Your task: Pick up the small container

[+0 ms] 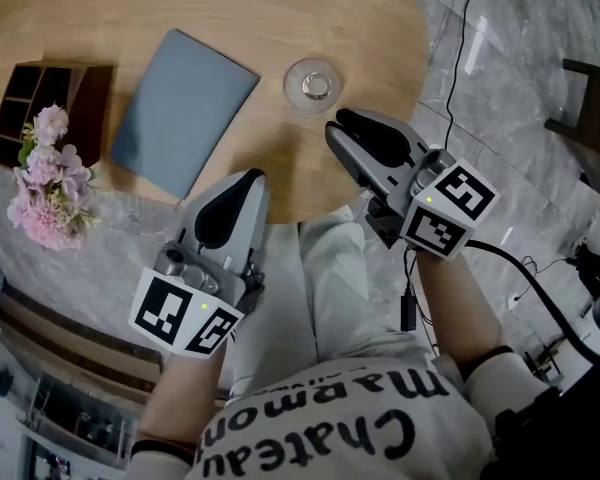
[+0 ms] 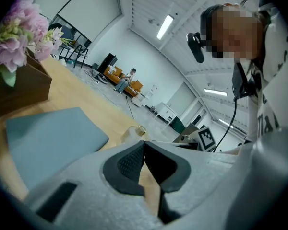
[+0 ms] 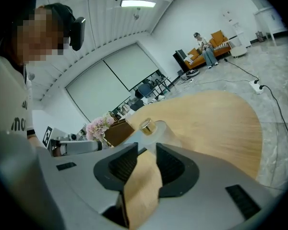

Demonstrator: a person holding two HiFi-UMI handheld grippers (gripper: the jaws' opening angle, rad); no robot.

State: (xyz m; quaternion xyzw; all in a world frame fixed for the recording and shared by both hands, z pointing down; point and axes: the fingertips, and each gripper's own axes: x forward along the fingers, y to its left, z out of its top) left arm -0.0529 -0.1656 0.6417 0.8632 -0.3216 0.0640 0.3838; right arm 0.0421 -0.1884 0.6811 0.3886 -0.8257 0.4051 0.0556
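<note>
one round wooden table [image 1: 230, 8] carries four things: one small container [image 1: 310, 83], one flat grey-blue pad [image 1: 183, 110], one dark wooden organiser box [image 1: 40, 98] with open compartments, and one bunch of pink flowers [image 1: 45, 183] at that box. the small container is clear with a gold cap. it stands upright on the table near the person's edge, to the right of the pad and apart from it. there are two claws, each carrying one cube with square markers. the right claw [image 1: 342, 128] lies just short of the container, its tips pointing at it without touching. in the right gripper view its jaws stand a narrow slit apart with only bare table wood showing between them, and the container [image 3: 149, 126] sits straight ahead beyond the tips. the left claw [image 1: 248, 183] hangs over the near rim of the table, below the pad's lower corner and well apart from the container. in the left gripper view its pads [image 2: 132, 162] are pressed together at the tips, pinching nothing, and the container [image 2: 134, 131] shows small beyond them, to the right of the pad [image 2: 48, 138]. one black cable [image 1: 465, 48] runs across the marbled floor to the right of the table.
</note>
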